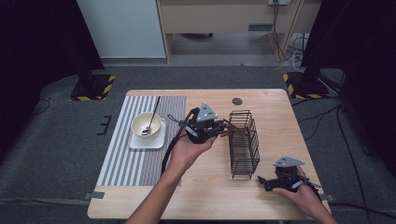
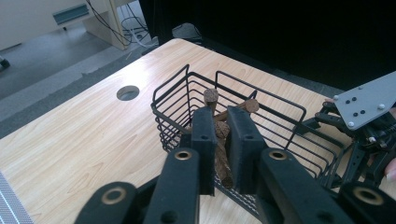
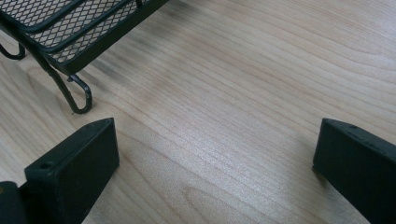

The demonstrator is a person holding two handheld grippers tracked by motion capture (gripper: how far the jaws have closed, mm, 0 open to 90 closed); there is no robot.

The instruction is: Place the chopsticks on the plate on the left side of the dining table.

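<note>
We have the left tool (image 2: 218,140) clenched on a brown stick (image 2: 221,154) at the near end of the wire basket (image 2: 280,119). We should lift straight up, clear of the rim. Our right tool (image 3: 215,163) rests spread wide on the surface (image 3: 243,93) beside the basket.

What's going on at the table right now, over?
Left gripper shut on a brown stick over the wire basket. Right gripper open, idle. Nothing in the way.
</note>
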